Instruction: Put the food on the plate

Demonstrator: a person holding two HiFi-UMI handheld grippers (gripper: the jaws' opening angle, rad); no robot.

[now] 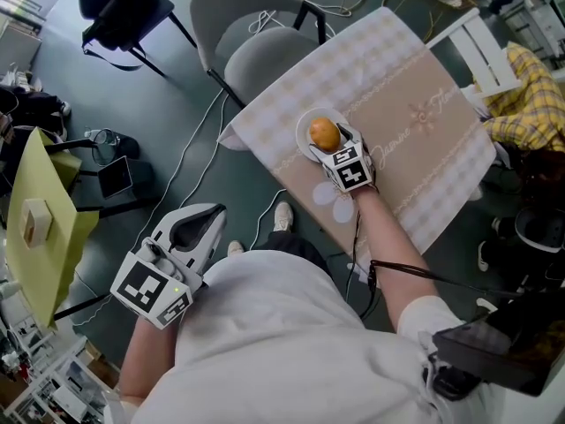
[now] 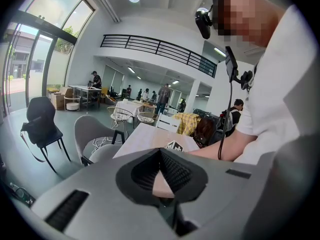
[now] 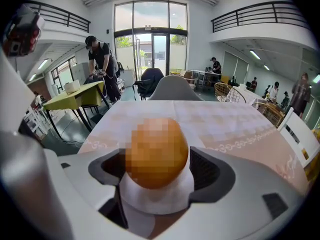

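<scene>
Right claw [image 1: 328, 144] is in over the white plate [image 1: 304, 132] on the worktop [image 1: 415, 104], and it's pinching the round orange food [image 1: 324, 134], a pad snug against each side! The food sits square over the middle of the plate, down low to it; whether it actually touches the plate, can't tell. Left claw [image 1: 205, 221] hangs well clear of the plate, off the worktop and over the floor [image 1: 177, 104], tips pressed together with nothing between them. Beyond the plate, a grey chair [image 1: 265, 34].
</scene>
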